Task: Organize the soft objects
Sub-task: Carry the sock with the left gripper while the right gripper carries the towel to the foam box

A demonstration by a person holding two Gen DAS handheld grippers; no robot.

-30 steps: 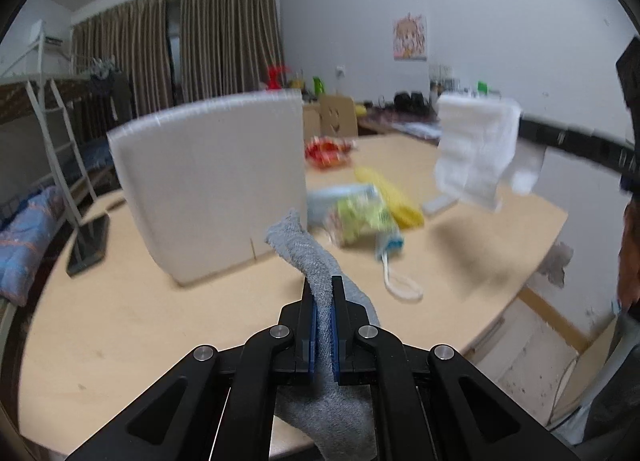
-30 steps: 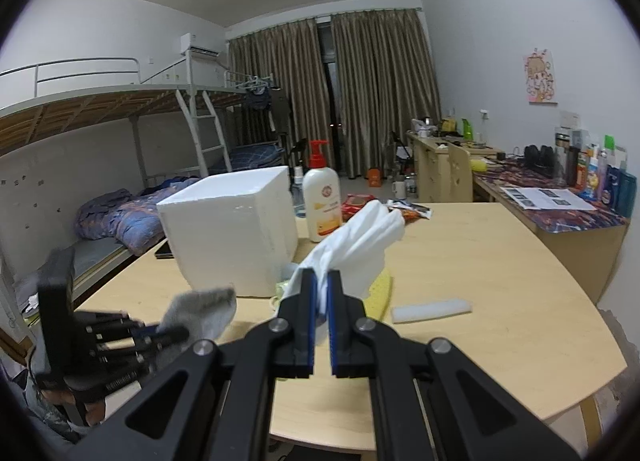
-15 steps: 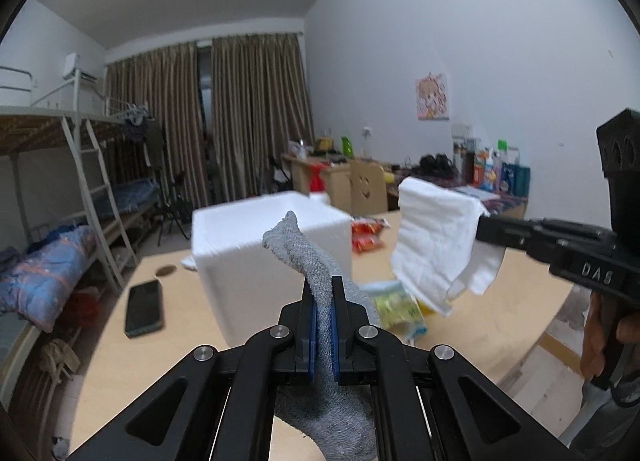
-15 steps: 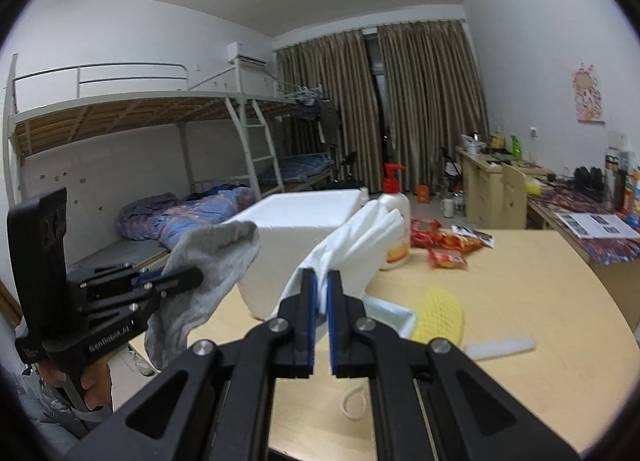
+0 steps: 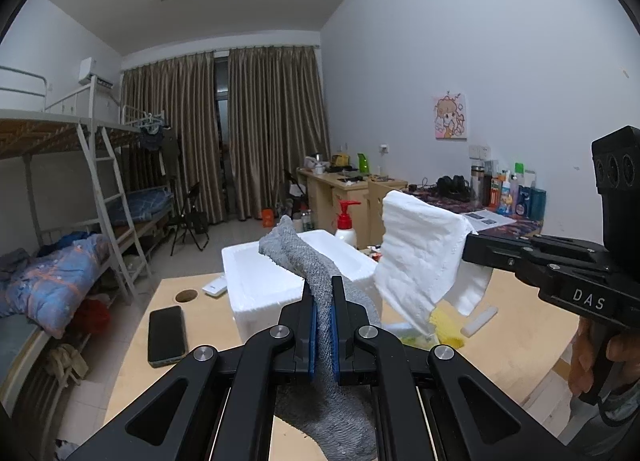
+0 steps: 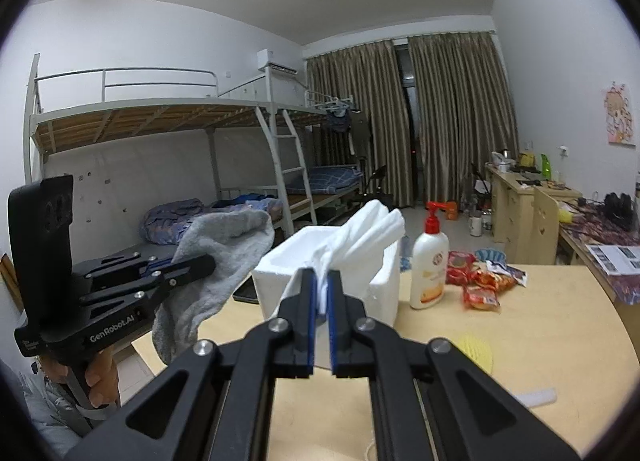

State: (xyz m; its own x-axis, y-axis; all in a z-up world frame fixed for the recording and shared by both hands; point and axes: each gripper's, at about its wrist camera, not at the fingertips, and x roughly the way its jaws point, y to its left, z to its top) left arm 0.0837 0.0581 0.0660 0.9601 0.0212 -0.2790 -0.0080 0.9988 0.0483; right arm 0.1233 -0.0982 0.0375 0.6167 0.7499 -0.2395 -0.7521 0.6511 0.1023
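My left gripper (image 5: 324,293) is shut on a grey towel (image 5: 304,257) that sticks up past the fingers and hangs below them. It also shows at the left of the right wrist view (image 6: 200,261) with the grey towel (image 6: 216,253) drooping from it. My right gripper (image 6: 319,285) is shut on a white cloth (image 6: 360,233); it shows at the right of the left wrist view (image 5: 470,247) with the white cloth (image 5: 420,257). Both are held in the air above the open white foam box (image 5: 260,285), also in the right wrist view (image 6: 292,261).
On the wooden table (image 6: 540,325) stand a lotion pump bottle (image 6: 430,265), red snack packets (image 6: 480,289) and a yellow mesh item (image 6: 476,353). A black phone (image 5: 166,335) lies left of the box. A bunk bed (image 6: 160,133) stands behind.
Both grippers have risen with their cloths, from table level to above the foam box, whose open top now shows. The two grippers have also come closer together.
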